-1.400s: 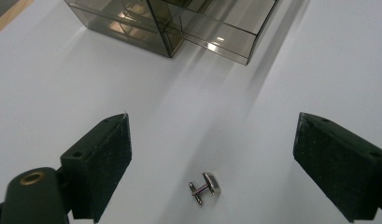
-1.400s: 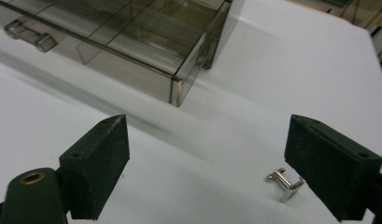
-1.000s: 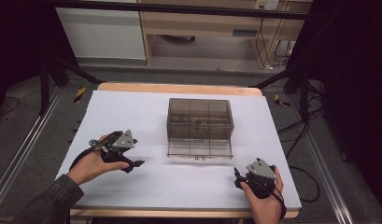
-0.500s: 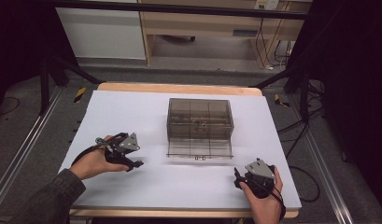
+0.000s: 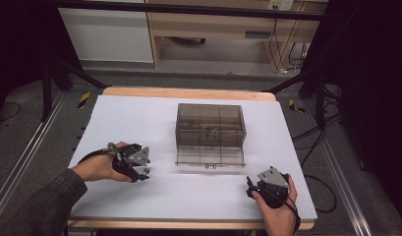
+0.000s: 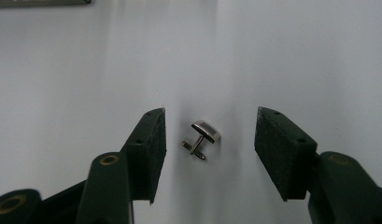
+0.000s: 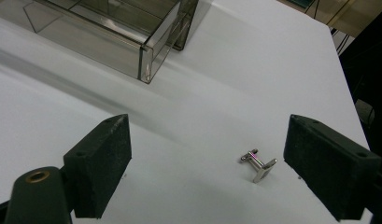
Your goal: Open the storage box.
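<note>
So the left gripper (image 5: 145, 172) is down low over the white table (image 5: 139, 118), held in the person's left hand (image 5: 98, 167). In the left gripper view its 2 black jaws have just been closing in, and they stand about halfway open with a small silver cufflink (image 6: 202, 138) lying right between them. The pads aren't touching it, there's a clear gap on both sides, a bit narrower on the left pad's side. The cufflink lies on its side on the table, flat square face pointing away from the camera and the little toggle bar toward it.

Over on the other side, the right gripper (image 5: 249, 186) sits near the front edge of the table in the right hand (image 5: 277, 209). In the right gripper view its jaws are wide open and hold nothing. A 2nd cufflink (image 7: 258, 164) lies on the table between them, much closer to the right-hand pad than the left-hand one but not touching either.

Moving out from the tools: ahead of both grippers, roughly between them and farther up the table, there's a smoky see-through plastic box (image 5: 211, 125) with dividers inside. Its lid (image 5: 210, 157) is folded down flat on the table on the side facing the grippers. In the right gripper view a corner of that box shows up beyond the left-hand jaw, well apart from the 2nd cufflink.
</note>
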`<action>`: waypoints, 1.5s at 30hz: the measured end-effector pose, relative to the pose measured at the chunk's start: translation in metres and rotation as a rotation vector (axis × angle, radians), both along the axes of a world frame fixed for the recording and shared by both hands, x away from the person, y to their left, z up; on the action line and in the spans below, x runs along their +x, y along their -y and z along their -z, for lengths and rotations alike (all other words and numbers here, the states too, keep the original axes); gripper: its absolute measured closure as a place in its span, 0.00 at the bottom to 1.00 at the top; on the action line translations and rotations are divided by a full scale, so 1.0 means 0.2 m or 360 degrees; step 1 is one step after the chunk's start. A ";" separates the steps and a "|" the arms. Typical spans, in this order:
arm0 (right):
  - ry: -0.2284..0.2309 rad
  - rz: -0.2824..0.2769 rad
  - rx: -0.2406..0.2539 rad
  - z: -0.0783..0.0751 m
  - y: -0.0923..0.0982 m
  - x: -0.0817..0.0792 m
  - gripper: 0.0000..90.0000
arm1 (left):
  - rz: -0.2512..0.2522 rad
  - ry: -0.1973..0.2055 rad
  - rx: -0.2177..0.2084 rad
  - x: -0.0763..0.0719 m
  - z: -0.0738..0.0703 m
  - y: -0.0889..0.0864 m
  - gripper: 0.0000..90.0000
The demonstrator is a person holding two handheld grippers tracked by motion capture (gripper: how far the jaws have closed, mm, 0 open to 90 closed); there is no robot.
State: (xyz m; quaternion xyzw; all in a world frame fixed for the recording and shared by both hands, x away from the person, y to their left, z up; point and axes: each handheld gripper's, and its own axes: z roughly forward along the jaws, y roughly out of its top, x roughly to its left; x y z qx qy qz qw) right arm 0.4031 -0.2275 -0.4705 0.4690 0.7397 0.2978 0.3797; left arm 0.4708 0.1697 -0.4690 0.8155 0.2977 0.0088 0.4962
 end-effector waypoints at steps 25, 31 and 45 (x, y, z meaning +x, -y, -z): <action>-0.0011 -0.0001 0.0009 0.00 0.00 0.00 0.17 | -0.0036 -0.0097 -0.0054 0.03 0.05 0.04 0.72; -0.0010 -0.0002 0.0012 0.00 0.00 0.00 0.17 | -0.0041 -0.0098 -0.0048 0.03 0.06 0.04 0.77; -0.0008 -0.0006 0.0011 0.00 0.00 0.00 0.17 | -0.0103 -0.0110 -0.0038 0.03 0.06 0.07 0.77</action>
